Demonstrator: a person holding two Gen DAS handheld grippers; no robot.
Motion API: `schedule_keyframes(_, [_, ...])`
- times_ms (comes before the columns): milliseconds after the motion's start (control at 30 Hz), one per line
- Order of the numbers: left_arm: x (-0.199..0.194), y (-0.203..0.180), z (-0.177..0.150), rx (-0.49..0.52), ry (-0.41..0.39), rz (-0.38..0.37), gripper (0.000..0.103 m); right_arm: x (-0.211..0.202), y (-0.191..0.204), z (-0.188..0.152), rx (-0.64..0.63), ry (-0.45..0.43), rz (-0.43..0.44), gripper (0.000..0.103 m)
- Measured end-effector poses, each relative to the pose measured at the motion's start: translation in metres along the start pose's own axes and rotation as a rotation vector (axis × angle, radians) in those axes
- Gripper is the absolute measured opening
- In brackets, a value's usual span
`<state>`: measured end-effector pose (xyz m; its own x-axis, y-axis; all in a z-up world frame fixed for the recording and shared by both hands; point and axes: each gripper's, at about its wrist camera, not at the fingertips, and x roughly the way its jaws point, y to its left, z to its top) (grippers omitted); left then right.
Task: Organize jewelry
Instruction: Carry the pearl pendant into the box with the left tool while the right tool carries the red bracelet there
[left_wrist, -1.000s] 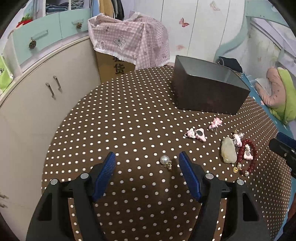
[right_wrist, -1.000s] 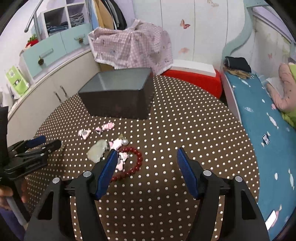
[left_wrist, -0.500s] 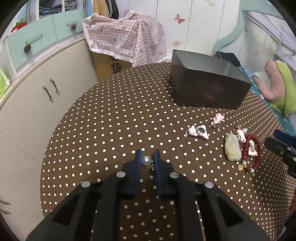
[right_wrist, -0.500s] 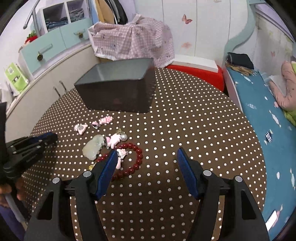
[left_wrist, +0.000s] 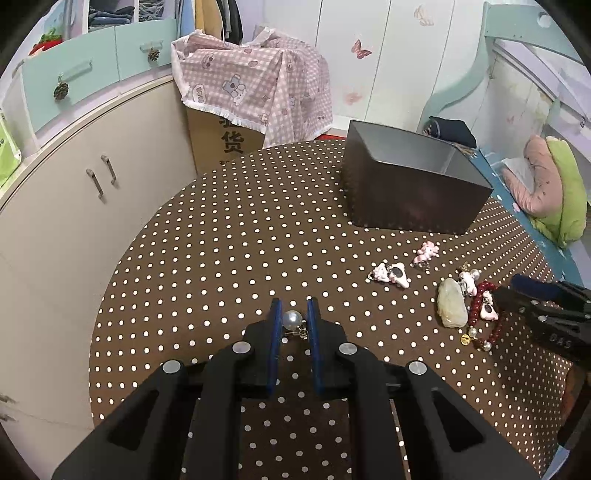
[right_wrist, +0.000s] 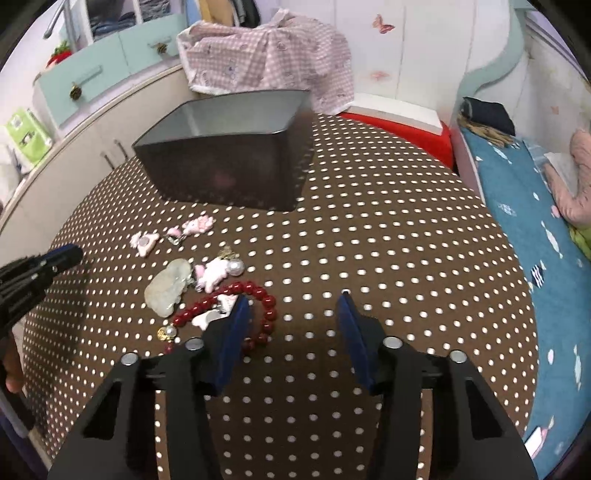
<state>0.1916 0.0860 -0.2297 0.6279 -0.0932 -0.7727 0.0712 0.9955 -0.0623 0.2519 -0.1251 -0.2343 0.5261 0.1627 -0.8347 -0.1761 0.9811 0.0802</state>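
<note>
My left gripper (left_wrist: 293, 321) is clenched on the pearl earring (left_wrist: 292, 319) low over the dotted table (left_wrist: 229, 258), its gold fitting half hidden behind the blue pads. My right gripper (right_wrist: 293, 314) has just been narrowing, still apart with nothing between; one finger (right_wrist: 236, 325) covers part of the red bead bracelet (right_wrist: 258, 295). Cardboard box (left_wrist: 225, 140) shows "货", the rest under checked cloth (left_wrist: 251, 81).

pink checked cloth (left_wrist: 255, 81) draped over cardboard box (left_wrist: 221, 136), far | cream cupboard (left_wrist: 85, 184), left | blue bed (right_wrist: 535, 258), right | red stool (right_wrist: 406, 125), far
</note>
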Motion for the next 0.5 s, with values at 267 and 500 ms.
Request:
schedule_keyframes(267, [-0.008,-0.001,0.006,-0.010,-0.009,-0.047,0.012,0.002,0.018,0.000,-0.062,0.003,0.024,0.008])
schedule_keyframes(500, [-0.026,-0.008,0.019,0.001,-0.044,-0.112,0.012,-0.034,0.026,0.007,-0.071,-0.072,0.070,0.008])
